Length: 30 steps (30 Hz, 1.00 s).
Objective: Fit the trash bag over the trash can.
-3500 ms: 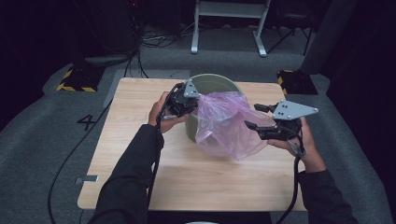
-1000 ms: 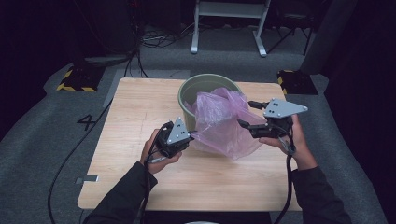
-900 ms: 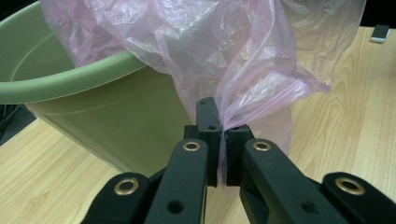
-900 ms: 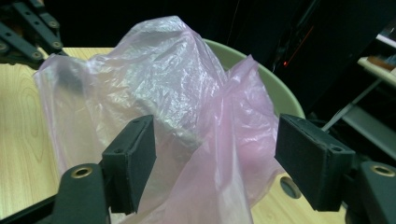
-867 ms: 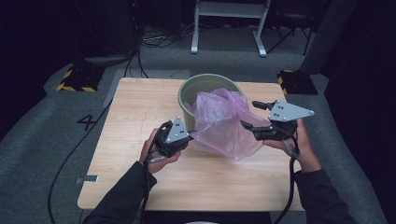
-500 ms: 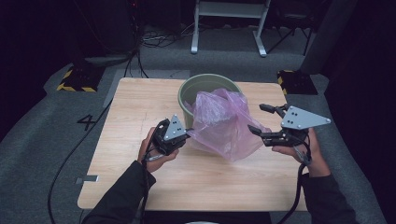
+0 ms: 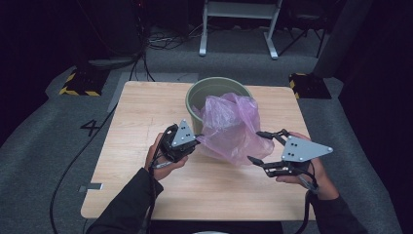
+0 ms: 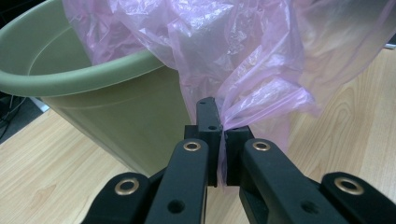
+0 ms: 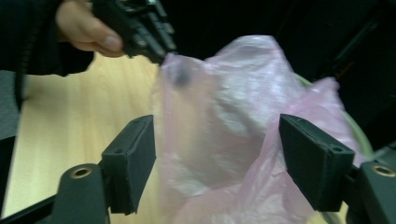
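One pink plastic bag [image 7: 229, 124] is hanging over the rim of one green bucket [image 7: 195, 95] on the table [image 7: 141, 112]. The left gripper [image 8: 219, 135] is pinching the bag's edge; the right gripper [image 7: 263, 146] fingers are standing released beside it.

The pink bag [image 7: 229, 127] is hiding the green bin's [image 7: 202, 90] near side and perhaps most of its inside. In the right gripper view the bag is blurring, its lower part running off the edge.
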Each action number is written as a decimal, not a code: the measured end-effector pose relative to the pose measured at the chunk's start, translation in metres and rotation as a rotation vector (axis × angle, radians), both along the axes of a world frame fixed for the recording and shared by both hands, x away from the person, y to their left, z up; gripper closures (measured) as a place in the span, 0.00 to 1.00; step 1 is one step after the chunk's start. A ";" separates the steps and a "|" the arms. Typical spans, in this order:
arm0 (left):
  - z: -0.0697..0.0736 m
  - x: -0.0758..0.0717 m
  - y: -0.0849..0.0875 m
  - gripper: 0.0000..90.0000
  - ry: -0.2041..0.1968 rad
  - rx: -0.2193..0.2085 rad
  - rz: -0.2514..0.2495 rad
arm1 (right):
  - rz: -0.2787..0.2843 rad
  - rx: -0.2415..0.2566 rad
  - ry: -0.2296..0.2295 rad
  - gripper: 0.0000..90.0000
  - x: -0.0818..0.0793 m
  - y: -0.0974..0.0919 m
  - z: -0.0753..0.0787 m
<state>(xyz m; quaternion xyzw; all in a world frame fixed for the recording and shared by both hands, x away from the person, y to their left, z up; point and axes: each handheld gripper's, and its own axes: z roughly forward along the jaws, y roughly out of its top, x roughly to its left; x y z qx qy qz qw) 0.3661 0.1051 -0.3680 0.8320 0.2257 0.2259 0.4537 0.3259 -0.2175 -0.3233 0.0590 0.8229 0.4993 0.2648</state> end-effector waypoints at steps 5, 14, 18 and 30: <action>0.001 -0.001 0.000 0.99 -0.002 0.006 -0.006 | -0.007 -0.023 -0.027 0.33 -0.003 0.016 -0.011; 0.006 -0.004 -0.005 0.99 -0.014 0.000 -0.026 | -0.010 -0.115 -0.031 0.33 0.002 0.052 -0.032; 0.008 -0.005 -0.008 0.99 -0.020 0.001 -0.039 | -0.036 -0.161 -0.029 0.37 0.007 0.065 -0.039; 0.011 -0.006 -0.006 0.99 -0.031 -0.008 -0.042 | -0.169 -0.167 -0.140 0.88 0.021 0.072 -0.041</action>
